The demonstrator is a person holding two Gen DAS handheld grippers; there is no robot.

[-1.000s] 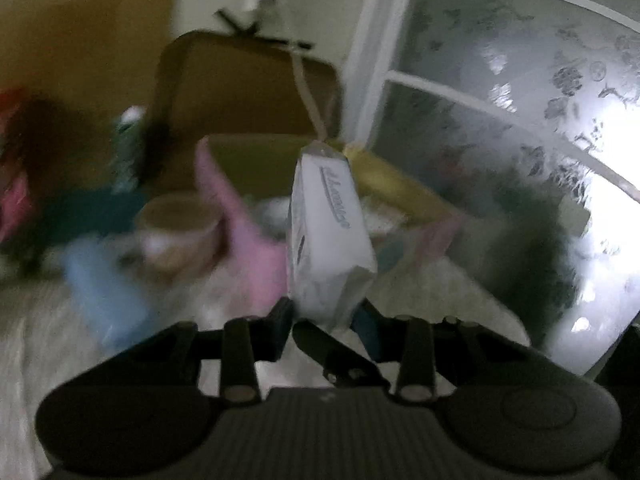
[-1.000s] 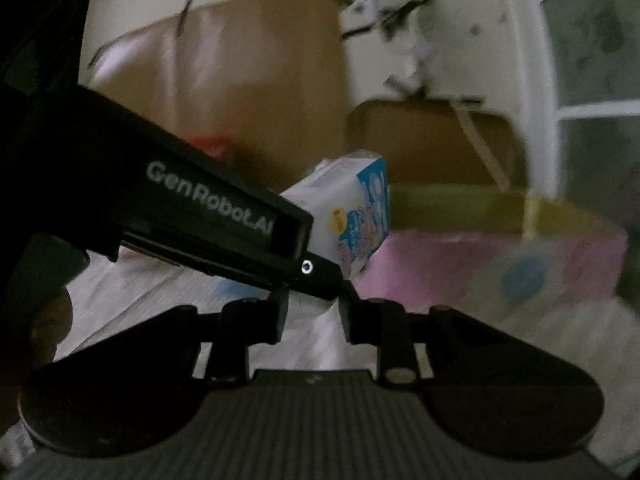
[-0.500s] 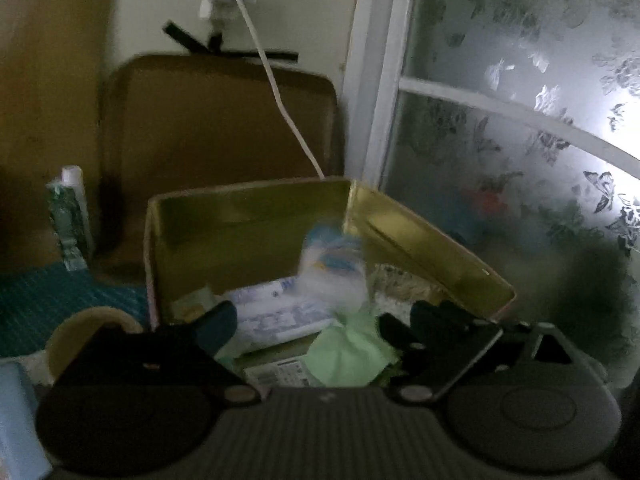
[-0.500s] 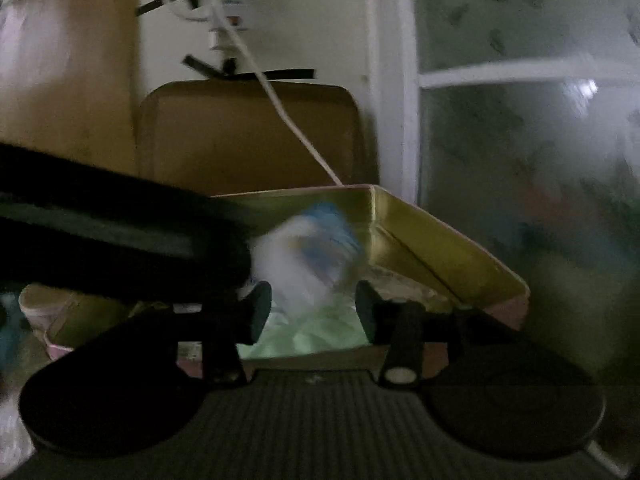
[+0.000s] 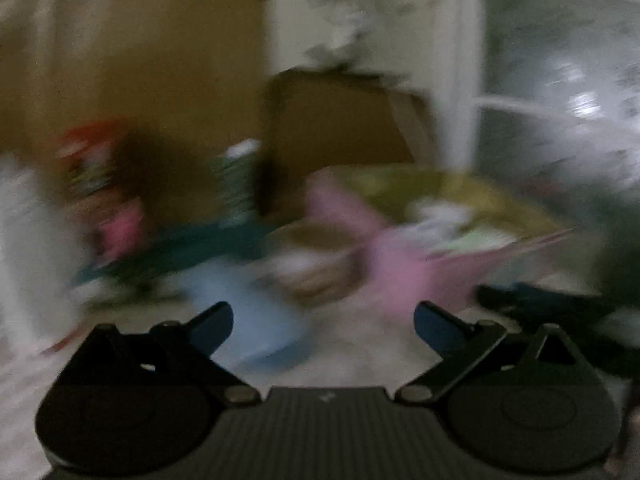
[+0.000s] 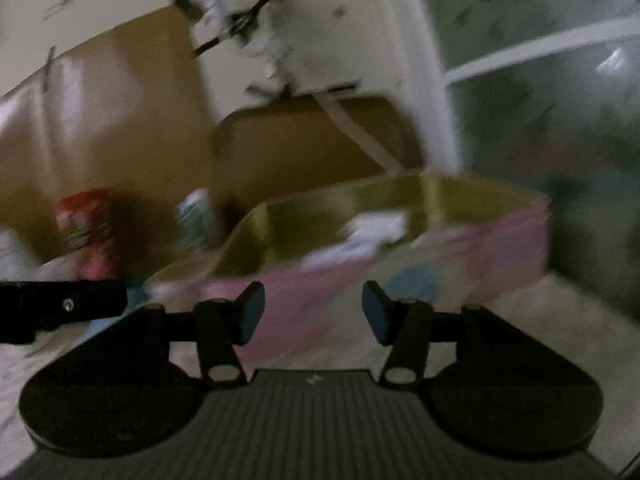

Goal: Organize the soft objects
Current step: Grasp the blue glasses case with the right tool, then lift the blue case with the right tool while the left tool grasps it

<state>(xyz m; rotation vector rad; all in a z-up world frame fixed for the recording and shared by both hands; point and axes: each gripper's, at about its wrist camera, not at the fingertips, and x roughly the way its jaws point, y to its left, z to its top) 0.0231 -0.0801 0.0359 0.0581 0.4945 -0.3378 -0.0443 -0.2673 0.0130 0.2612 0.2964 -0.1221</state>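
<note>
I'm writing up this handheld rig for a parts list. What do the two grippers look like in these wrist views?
Both look alike. The left gripper and the right gripper have a dark ribbed body flanked by two round black housings, black linkage arms with pale pivot pins, and dark blue pads on the jaws. A small pale mark sits on each ribbed body. No cables, hands or sleeves show.

Left gripper (image 5: 323,326): jaws, a second ago closed on a white tissue pack, now wide apart and empty. Right gripper (image 6: 313,312): jaws have just been opening, nothing between them; its blue-and-white pack is gone. White packs lie in the pink box (image 6: 460,264).
</note>
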